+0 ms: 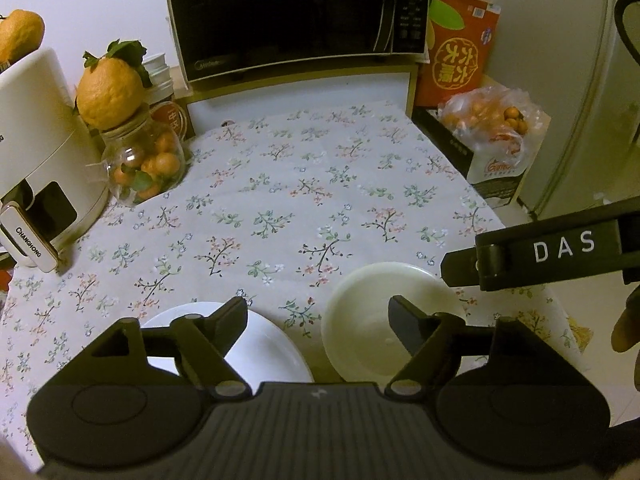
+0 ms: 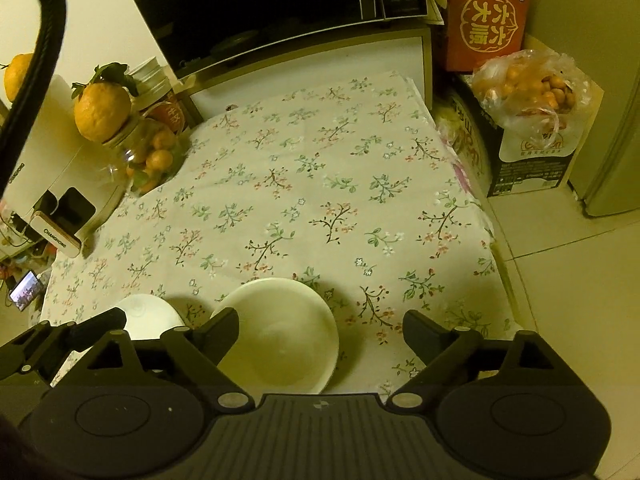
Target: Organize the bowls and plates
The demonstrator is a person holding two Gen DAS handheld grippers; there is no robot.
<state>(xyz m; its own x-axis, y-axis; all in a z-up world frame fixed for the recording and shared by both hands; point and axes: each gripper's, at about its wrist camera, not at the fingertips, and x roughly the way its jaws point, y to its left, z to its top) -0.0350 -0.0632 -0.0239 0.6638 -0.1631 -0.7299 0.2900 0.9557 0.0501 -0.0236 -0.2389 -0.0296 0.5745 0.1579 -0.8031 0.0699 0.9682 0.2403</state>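
Observation:
A white plate [image 1: 260,344] lies at the near left of the floral tablecloth, and a cream bowl [image 1: 368,320] stands just right of it. My left gripper [image 1: 318,322] is open above them, one finger over each, holding nothing. In the right wrist view the bowl [image 2: 288,332] sits under my open, empty right gripper [image 2: 322,334], whose left finger overlaps the bowl's left rim. The plate [image 2: 148,318] shows further left. The right gripper's body [image 1: 540,252] reaches in from the right edge of the left wrist view.
A microwave [image 1: 296,12] stands on a shelf at the back. A white air fryer [image 1: 36,152], a glass jar of small oranges [image 1: 146,160] with a large orange on top stand at the left. A red box [image 1: 460,52] and a bag of fruit [image 1: 492,128] are at the right.

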